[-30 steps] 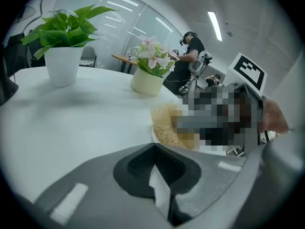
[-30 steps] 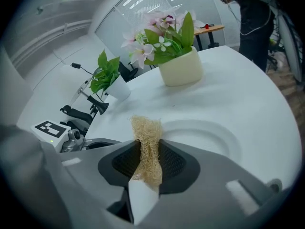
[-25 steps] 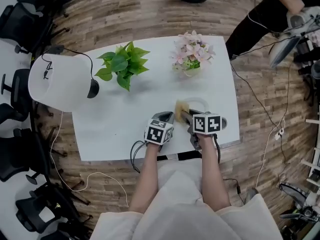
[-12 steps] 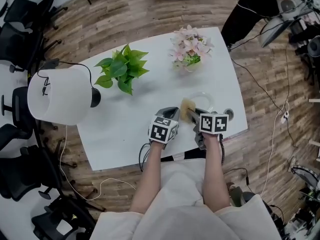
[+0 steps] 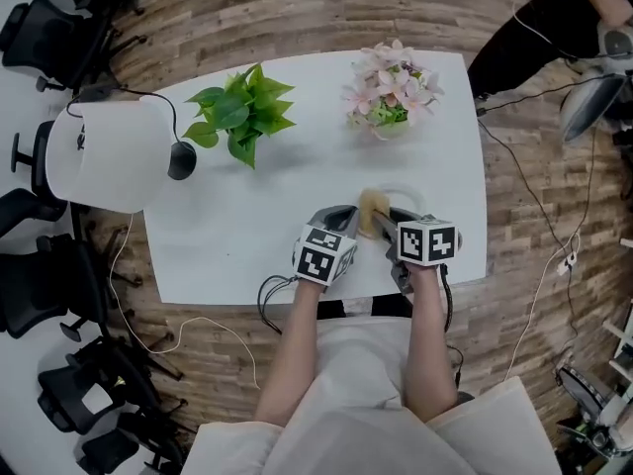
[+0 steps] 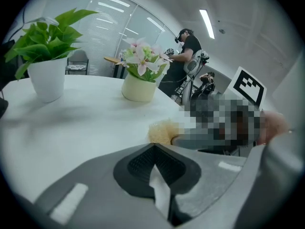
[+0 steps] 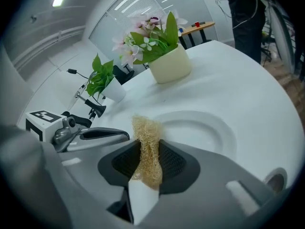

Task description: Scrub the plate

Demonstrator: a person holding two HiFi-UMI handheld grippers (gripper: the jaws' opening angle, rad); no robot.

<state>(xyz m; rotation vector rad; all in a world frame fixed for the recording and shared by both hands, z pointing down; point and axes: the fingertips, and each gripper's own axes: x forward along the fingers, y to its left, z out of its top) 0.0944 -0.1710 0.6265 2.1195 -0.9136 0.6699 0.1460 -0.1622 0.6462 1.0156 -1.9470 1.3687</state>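
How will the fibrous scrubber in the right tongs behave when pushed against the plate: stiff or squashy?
Probably squashy: the scrubber looks pinched narrow where the right tongs clamp it, flaring above. Likely light, being an open tangle of coarse fibres. Its free tip may bend sideways on the smooth white plate rather than push straight.

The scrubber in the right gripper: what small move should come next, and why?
Probably ease the right gripper forward and down so the scrubber rubs the well of the plate. Its jaws are shut on the scrubber, whose tip sits only at the near rim.
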